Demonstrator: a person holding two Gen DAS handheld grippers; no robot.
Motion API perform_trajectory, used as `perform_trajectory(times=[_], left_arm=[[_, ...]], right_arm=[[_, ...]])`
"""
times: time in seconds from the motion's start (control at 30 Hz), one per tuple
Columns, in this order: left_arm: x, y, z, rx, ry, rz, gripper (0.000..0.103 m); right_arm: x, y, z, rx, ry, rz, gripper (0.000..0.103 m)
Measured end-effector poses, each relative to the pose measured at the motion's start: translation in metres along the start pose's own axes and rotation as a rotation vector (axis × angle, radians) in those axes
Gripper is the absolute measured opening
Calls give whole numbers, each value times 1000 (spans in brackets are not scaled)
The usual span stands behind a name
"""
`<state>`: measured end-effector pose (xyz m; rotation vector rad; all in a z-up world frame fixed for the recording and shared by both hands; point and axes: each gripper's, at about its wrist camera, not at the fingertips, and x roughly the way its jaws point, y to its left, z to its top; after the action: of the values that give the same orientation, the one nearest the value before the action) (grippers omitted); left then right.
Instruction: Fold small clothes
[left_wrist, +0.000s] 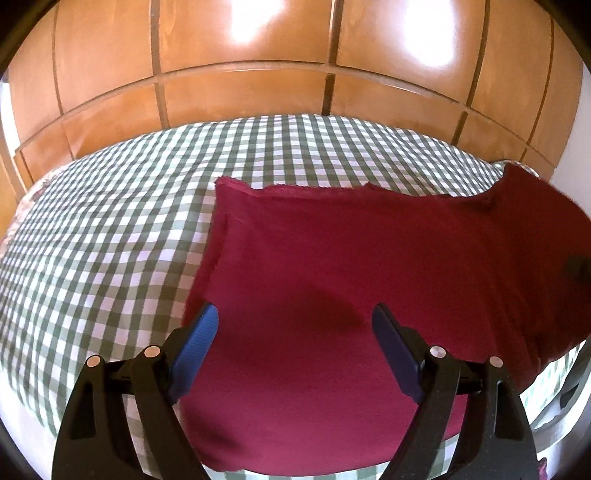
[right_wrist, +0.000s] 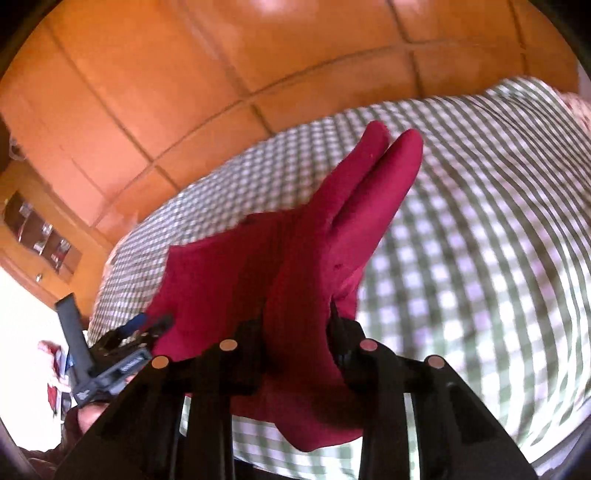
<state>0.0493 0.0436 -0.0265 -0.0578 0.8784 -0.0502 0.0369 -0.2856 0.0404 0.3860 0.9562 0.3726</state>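
Wooden wardrobe panels (left_wrist: 258, 88) rose behind a bed covered in a green-and-white checked sheet (left_wrist: 110, 221), and on that sheet lay the crimson garment (left_wrist: 351, 258), mostly flat in the left wrist view with its far hem running ragged across the checks. Over its near left edge the left gripper (left_wrist: 295, 325) hung with its blue pads (left_wrist: 201, 332) standing wide apart and nothing between them. On the other side the right gripper (right_wrist: 295, 321) had its jaws clamped on a bunch of the cloth, which stood up out of the grip in two soft lobes (right_wrist: 376, 177) and sagged below it toward the sheet. That drape suggested a light, limp knit with no stiffness of its own: it would likely follow whatever corner was lifted, crease where it pleased, and slide a little over the smooth sheet rather than stay put. Nothing about it looked fragile or slippery to rubber pads. The sensible hold for the free gripper seemed to be the near left edge or corner, pinching only the garment's own layers and not the sheet beneath, so both ends could travel evenly.
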Motion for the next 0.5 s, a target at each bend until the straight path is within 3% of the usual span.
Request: perform_trajectory(times=[0.33,0.43,0.5], left_arm=[[0,32,2,-67,19,-6,84],[-2,52,4,-159,38,-113,84],[-4,71,6,-246,49,-244,84]], right_arm=[[43,84,9,-167,55,101,26],[62,112,2,-229,89,122,25],[78,129,-5,-282,114,120,25]])
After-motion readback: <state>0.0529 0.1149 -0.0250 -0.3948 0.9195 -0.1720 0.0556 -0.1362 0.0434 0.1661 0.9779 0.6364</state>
